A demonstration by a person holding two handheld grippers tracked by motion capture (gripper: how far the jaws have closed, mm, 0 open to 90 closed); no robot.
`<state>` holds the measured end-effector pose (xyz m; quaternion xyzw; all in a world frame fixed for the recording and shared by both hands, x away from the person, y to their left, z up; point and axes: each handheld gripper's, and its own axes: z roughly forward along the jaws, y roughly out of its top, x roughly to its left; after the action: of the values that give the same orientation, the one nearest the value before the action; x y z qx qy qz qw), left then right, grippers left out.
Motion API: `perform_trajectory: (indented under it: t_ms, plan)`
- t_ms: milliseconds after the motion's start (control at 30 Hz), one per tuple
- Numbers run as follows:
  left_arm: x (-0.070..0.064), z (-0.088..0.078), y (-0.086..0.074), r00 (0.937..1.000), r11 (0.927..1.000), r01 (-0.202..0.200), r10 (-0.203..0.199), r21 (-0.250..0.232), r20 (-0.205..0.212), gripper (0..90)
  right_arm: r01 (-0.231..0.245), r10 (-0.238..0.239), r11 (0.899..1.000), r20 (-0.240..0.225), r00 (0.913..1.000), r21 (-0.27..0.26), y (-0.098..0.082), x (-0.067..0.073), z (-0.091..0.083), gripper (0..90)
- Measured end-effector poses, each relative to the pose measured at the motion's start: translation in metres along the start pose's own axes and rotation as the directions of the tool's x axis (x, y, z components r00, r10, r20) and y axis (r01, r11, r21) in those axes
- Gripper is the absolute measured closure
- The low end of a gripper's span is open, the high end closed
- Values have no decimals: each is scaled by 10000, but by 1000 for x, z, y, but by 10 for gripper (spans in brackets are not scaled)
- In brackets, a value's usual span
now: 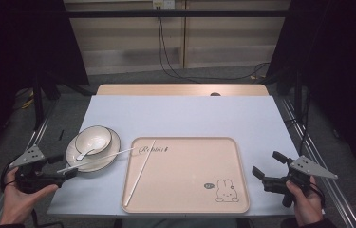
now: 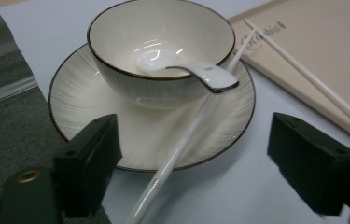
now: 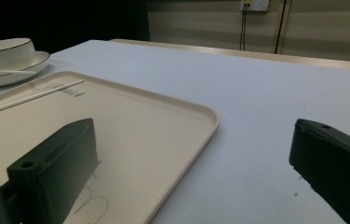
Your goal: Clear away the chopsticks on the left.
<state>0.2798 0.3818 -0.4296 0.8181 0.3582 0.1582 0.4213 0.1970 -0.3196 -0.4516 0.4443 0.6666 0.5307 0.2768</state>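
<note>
High view: a white-topped table (image 1: 185,114) carries a beige tray (image 1: 223,190) printed with a rabbit and, just left of it, a white plate (image 1: 114,147) with a dark-rimmed bowl (image 1: 100,135) standing on it. A white spoon (image 1: 86,152) lies with its scoop in the bowl. One white chopstick (image 1: 140,172) lies slantwise in the tray; a second chopstick (image 1: 97,160) rests across the plate's near rim, one tip toward the tray. The left gripper (image 1: 69,172) sits at that chopstick's near end, held by the left hand (image 1: 21,197). The right gripper (image 1: 267,167), in the right hand (image 1: 306,202), stands right of the tray, well apart from the dishes.

Left gripper view: the jaws are spread, the second chopstick (image 2: 182,140) running up between them without either pad pressing it. The spoon (image 2: 186,70) overhangs the bowl (image 2: 130,32).

Right gripper view: the jaws are spread with nothing between them, above the tray (image 3: 182,135) edge.
</note>
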Motion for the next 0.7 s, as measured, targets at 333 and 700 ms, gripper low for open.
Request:
perform_trajectory:
  t_ms: [333,700]
  plan:
    - [3,25,5,9978,9928,-596,560,1043,365,454,-117,117,9999,2,9999,-24,0,0,0,5]
    - [7,40,11,9942,9829,-727,580,1691,906,629,-78,78,9999,23,10000,73,-1,0,-2,6]
